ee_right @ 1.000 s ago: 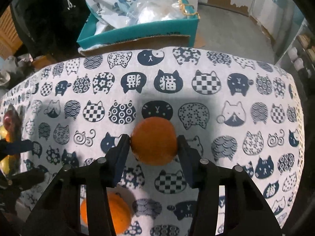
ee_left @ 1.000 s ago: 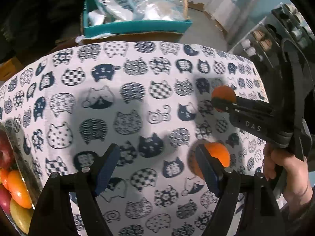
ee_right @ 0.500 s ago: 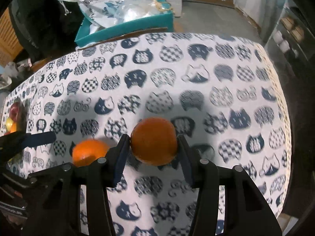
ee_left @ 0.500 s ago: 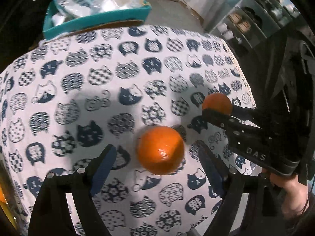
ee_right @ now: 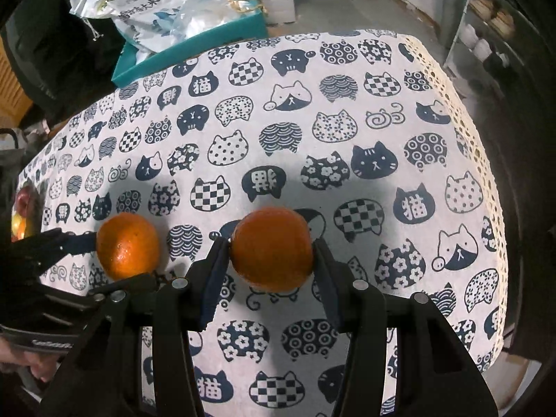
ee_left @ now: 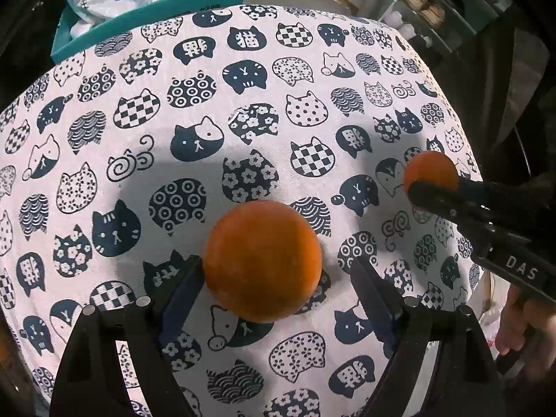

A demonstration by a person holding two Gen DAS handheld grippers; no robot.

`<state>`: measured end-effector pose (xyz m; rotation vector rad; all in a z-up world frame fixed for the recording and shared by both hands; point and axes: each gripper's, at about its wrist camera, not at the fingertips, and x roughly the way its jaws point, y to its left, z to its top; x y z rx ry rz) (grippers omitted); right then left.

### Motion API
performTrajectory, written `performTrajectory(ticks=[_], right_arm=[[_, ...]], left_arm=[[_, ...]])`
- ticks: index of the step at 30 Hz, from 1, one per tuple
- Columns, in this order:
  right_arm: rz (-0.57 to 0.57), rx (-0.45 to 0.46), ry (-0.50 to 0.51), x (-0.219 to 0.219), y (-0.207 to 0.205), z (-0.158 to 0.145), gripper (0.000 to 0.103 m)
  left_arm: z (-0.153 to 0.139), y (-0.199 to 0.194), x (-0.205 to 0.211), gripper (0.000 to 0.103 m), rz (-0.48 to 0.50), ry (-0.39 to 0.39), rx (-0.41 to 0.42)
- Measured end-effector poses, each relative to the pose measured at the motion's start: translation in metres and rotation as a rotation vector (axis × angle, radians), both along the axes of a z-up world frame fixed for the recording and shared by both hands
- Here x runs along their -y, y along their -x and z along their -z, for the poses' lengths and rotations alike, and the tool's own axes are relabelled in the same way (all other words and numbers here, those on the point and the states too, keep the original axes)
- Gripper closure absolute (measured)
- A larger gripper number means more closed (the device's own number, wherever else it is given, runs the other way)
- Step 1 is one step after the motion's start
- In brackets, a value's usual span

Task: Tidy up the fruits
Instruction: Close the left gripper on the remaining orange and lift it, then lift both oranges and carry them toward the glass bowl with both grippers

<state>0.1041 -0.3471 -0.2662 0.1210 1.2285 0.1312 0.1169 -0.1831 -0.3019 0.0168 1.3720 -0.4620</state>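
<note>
The tabletop fills both views, covered by a white cloth printed with dark blue cat heads; a lace edge runs down its side at 3 o'clock in the right wrist view. Beyond the far edge, at 11 o'clock, a teal box holds white plastic bags. At 1 o'clock, off the tabletop, shelving carries small pale items too small to name.

The left gripper points steeply down over the cloth. Its jaws have just been opening and stand wide, with the first orange between them. That orange lies on the cloth near the middle of the left wrist view; the pad at 8 o'clock is right against it or just beside it, I cannot tell which, and the pad at 4 o'clock is clear of it. In the right wrist view the same orange appears at 9 o'clock.

The right gripper is clamped on the second orange, both pads pressed against its sides, and the fruit hangs above the cloth. In the left wrist view this orange shows at 3 o'clock, at the tip of the right gripper's fingers. A person's hand holds that gripper's handle at 4 o'clock.

At 9 o'clock in the right wrist view, more fruit, red and yellow, sits at the tabletop's edge, mostly hidden.
</note>
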Motion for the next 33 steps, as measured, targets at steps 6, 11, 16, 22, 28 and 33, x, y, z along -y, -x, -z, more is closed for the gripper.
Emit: performTrajectory(ticks=[6,11,16,22,28,33], right_arm=[[0.001,0.001,-0.009,-0.002,-0.002,0.0,0.054],[-0.006,0.003,-0.014,-0.008,-0.005,0.0,0.054],[-0.021,0.013,-0.013,-0.014,-0.005,-0.003,0.054],[-0.034,0.061,-0.003,-0.019,-0.003,-0.018,0.054],[-0.057,0.137,-0.011,-0.03,-0.004,-0.046,0.054],[-0.088,0.207,-0.018,-0.046,-0.002,-0.075,0.054]], left_arm=[[0.004,0.001,0.005,0.023,0.028,-0.03,0.03],[0.01,-0.002,0.002,0.037,0.033,-0.026,0.03],[0.007,0.0,-0.001,0.038,0.039,-0.035,0.058],[-0.013,0.007,-0.007,0.039,0.044,-0.055,0.134],[-0.047,0.014,-0.022,0.039,0.013,-0.046,0.211],[-0.084,0.018,-0.04,0.039,-0.032,-0.02,0.265]])
